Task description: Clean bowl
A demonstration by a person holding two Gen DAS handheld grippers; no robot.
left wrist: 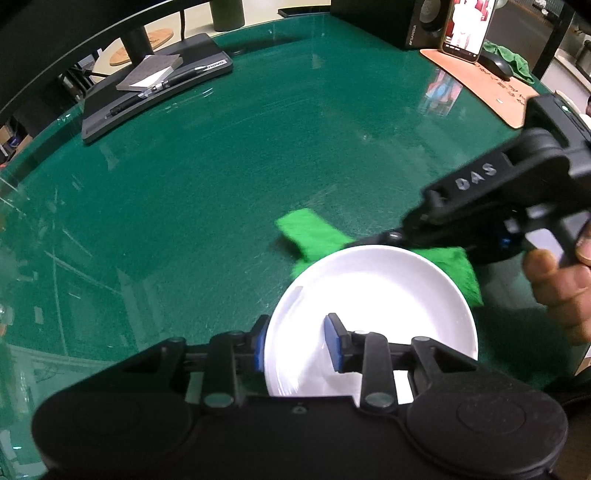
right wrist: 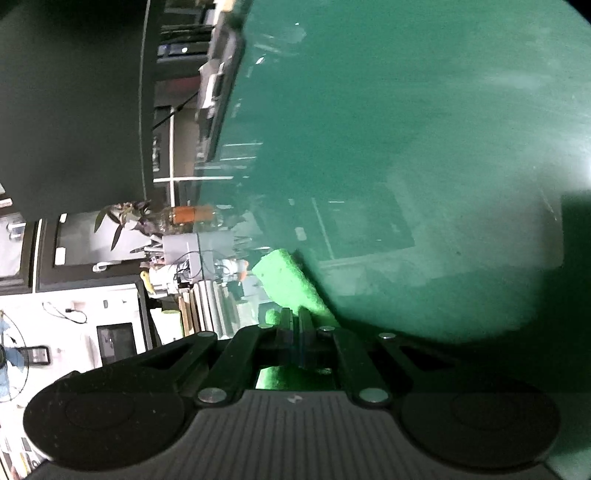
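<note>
judging from how things lie, the cleaning is set up but the wiping itself looks barely begun, if at all. the left gripper [left wrist: 297, 341] has its jaws closed on the near rim of the white bowl [left wrist: 373, 314], one blue pad outside the wall and one inside, holding the bowl tilted above the green glass table [left wrist: 184, 184]. the right gripper [right wrist: 295, 332] has its jaws pressed together on a bright green cloth [left wrist: 310, 236], which trails out past the far rim of the bowl and drapes toward the table behind it. in the left wrist view that gripper reaches in from the right, with the person's right hand [left wrist: 557, 280] behind it, its tip at or just above the bowl's far edge; whether the cloth touches the inside of the bowl i cannot tell.

the bowl holds nothing that shows: its inner face reads plain white and glossy, with no food, water or foam visible, though glare washes out part of it. what seems left is the main work: bringing the cloth inside, rubbing round the wall and base, then setting the bowl down.

at the back of the table sit a black monitor stand [left wrist: 155, 88] and a phone [left wrist: 469, 29] propped upright.
</note>
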